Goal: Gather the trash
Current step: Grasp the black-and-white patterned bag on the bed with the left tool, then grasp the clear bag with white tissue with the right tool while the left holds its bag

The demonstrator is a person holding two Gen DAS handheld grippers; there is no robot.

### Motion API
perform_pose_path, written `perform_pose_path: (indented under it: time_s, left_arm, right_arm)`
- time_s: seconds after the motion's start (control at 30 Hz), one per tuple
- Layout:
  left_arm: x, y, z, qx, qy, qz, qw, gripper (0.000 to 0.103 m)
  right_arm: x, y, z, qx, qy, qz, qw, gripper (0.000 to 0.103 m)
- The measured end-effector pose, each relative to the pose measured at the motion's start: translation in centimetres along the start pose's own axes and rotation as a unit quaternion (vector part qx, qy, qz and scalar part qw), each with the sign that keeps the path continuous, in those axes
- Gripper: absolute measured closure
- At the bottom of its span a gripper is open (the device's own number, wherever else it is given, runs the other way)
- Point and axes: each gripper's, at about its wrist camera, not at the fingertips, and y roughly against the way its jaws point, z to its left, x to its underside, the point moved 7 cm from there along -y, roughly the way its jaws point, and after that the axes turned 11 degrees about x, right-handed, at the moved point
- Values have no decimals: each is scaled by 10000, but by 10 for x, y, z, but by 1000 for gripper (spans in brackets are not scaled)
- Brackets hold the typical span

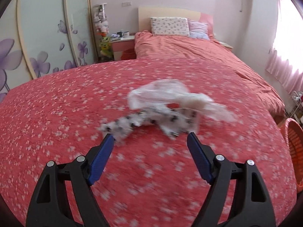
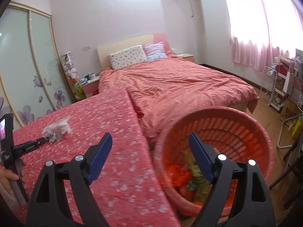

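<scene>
The left gripper (image 1: 150, 137) is held wide open and empty; crumpled white spotted plastic trash (image 1: 166, 109) lies just ahead. The right gripper (image 2: 150, 137) is likewise spread empty above the round orange plastic basket (image 2: 236, 124).

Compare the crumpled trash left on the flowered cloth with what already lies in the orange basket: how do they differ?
The crumpled trash is whitish, clear plastic and black-spotted paper; the basket's contents are orange, yellow and green. The trash lies spread on the flowered cloth ahead of the open left gripper; the contents sit deep inside the orange basket, below the open right gripper. Both look like crumpled wrappers, untouched by either gripper.
</scene>
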Motion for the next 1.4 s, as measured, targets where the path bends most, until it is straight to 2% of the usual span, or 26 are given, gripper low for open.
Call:
perform_pose_path:
  time_s: [0.07,0.2,0.3,0.4,0.47,0.53,0.57,0.63,0.73,0.93,1.13,1.4]
  left_arm:
    - [-4,-9,6,77,88,86,9999,29]
    - [-7,-23,10,114,82,175,9997,29]
    - [-12,-31,11,274,168,248,9992,29]
    - [-17,-38,11,265,86,279,9992,30]
    - [-19,-44,10,346,73,390,9986,41]
    - [-16,-49,12,395,41,490,9980,55]
    - [-17,-49,12,401,24,492,9980,56]
    - [-17,-50,11,469,-27,497,9977,71]
    - [-16,-49,12,493,-30,493,9976,79]
    - [-9,-38,18,527,-7,447,9976,81]
    - [9,-8,43,420,38,323,9986,80]
    - [21,31,93,182,349,76,9992,81]
  right_arm:
    - [0,-2,12,-65,73,22,9999,22]
    - [0,-8,29,-151,154,75,9997,22]
    - [0,-13,39,-192,196,108,9996,22]
    - [0,-16,45,-209,249,135,9994,22]
    - [0,-18,48,-230,267,154,9993,22]
    - [1,-19,52,-264,275,178,9991,22]
    - [2,-20,54,-280,278,191,9990,22]
    - [4,-20,57,-314,287,210,9989,22]
    - [6,-21,64,-357,335,231,9985,22]
    - [8,-17,80,-462,447,231,9977,22]
    - [5,-15,106,-646,559,244,9960,22]
    - [6,-29,178,-1097,819,420,9897,22]
